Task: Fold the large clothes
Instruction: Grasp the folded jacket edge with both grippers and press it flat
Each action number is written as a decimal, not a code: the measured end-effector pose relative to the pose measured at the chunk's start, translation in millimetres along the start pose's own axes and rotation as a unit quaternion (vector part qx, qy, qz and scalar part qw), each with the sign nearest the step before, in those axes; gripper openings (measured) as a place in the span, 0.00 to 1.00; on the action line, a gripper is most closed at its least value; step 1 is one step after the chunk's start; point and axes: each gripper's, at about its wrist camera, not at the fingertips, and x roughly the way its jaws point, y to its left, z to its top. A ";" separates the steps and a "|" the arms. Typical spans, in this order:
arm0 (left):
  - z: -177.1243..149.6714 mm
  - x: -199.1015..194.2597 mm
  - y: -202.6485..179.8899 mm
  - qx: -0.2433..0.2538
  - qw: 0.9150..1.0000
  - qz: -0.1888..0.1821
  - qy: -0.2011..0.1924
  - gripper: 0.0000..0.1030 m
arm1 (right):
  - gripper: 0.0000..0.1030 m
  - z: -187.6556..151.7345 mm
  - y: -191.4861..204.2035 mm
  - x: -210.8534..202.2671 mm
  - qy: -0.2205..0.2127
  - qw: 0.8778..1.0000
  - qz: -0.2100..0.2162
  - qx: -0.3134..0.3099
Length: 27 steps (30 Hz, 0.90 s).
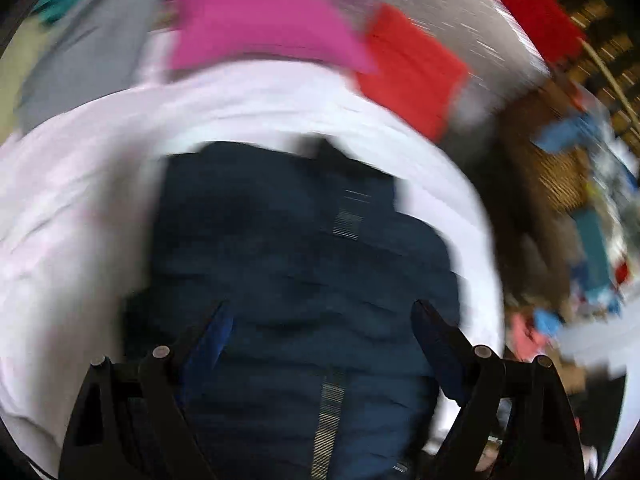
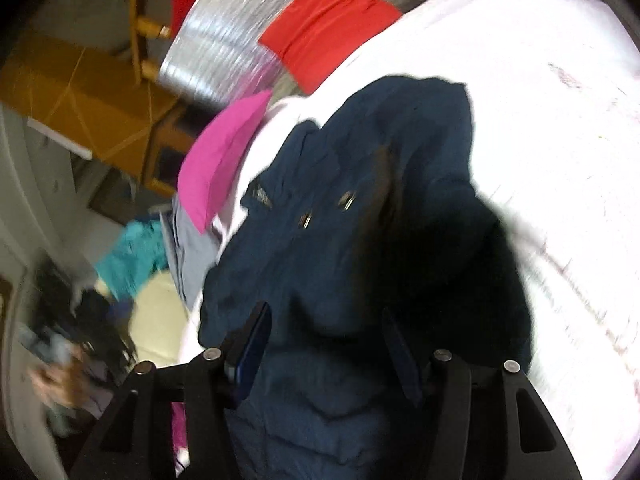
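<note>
Landmark = navy puffer jacket (image 1: 304, 280), lying on a white sheet (image 1: 80, 216) that surrounds it on all visible sides.

Left gripper (image 1: 320, 320): fingers spread wide, hanging over the jacket's quilted body with the zipper line running between them. Nothing pinched, released (left-wrist view is heavily motion-blurred).

Right gripper (image 2: 324, 332): fingers partly apart, over the near part of the jacket (image 2: 360, 208). Dark fabric fills the gap between them. Can't tell whether the pads actually press on it, so grasp is unclear.

Around the jacket:
- pink garment (image 1: 256, 16) just beyond its far end, overlapping the sheet edge
- red folded garment (image 1: 412, 68) beside the pink one, further out, on a silvery surface (image 2: 216, 60)
- grey cloth (image 1: 80, 64) and teal cloth (image 2: 132, 256) past the pink piece, off the sheet
- jacket's far part is rumpled, with two metal snaps (image 2: 348, 200) showing in the right-wrist view
</note>
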 end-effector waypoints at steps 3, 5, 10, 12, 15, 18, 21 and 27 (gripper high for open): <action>4.7 14.9 54.3 -0.044 0.998 0.040 -0.009 0.88 | 0.59 17.2 -9.9 10.2 0.011 0.999 -0.005 0.034; 1.5 29.7 82.0 -0.061 0.997 0.045 -0.003 0.88 | 0.59 25.2 -15.6 22.9 0.027 0.998 0.008 0.059; -2.8 57.6 104.5 -0.075 0.997 0.037 0.006 0.87 | 0.35 24.8 -6.1 52.5 0.056 0.997 -0.017 0.059; -5.0 65.8 106.8 -0.063 0.997 0.038 0.011 0.86 | 0.22 21.6 4.0 55.8 0.052 0.998 -0.029 0.037; -6.6 72.8 97.6 -0.040 0.998 0.052 0.008 0.78 | 0.12 23.5 18.9 45.1 0.021 0.999 -0.050 -0.001; -4.4 76.4 93.8 -0.038 0.998 0.043 0.007 0.68 | 0.11 27.2 42.4 32.9 -0.015 0.997 -0.058 -0.043; -9.1 80.6 84.8 -0.027 0.998 0.048 0.004 0.68 | 0.10 29.2 66.6 18.0 -0.056 0.991 -0.071 -0.097; -14.3 86.1 78.9 -0.003 0.997 0.070 0.017 0.70 | 0.10 31.2 43.1 45.1 -0.013 0.984 -0.152 -0.095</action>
